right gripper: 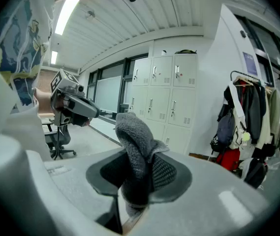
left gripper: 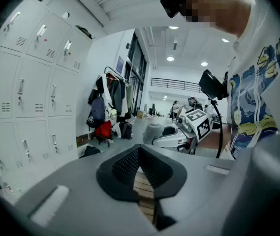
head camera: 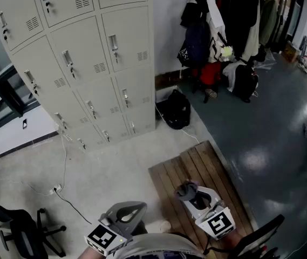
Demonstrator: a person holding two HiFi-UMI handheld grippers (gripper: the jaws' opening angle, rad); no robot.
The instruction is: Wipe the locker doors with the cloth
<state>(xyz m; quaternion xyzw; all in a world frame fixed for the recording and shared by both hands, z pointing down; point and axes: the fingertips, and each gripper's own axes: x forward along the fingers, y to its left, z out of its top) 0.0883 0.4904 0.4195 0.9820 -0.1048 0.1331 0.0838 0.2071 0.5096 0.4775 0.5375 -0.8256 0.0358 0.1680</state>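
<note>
One grey cloth (right gripper: 132, 136) (fleecy) clamped in right gripper (right gripper: 139, 178).

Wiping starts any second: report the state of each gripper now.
Left gripper: tongs shut, nothing between them.
Right gripper: tongs shut on the grey cloth.

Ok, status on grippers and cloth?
Right gripper shut on cloth. Left gripper shut, empty. Lockers ahead, not yet touched. Cable lies before them.

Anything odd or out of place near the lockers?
Nothing damaged or spilled. Only a loose cable trails across the floor before the lockers, and a black bag lies by their right side.
</note>
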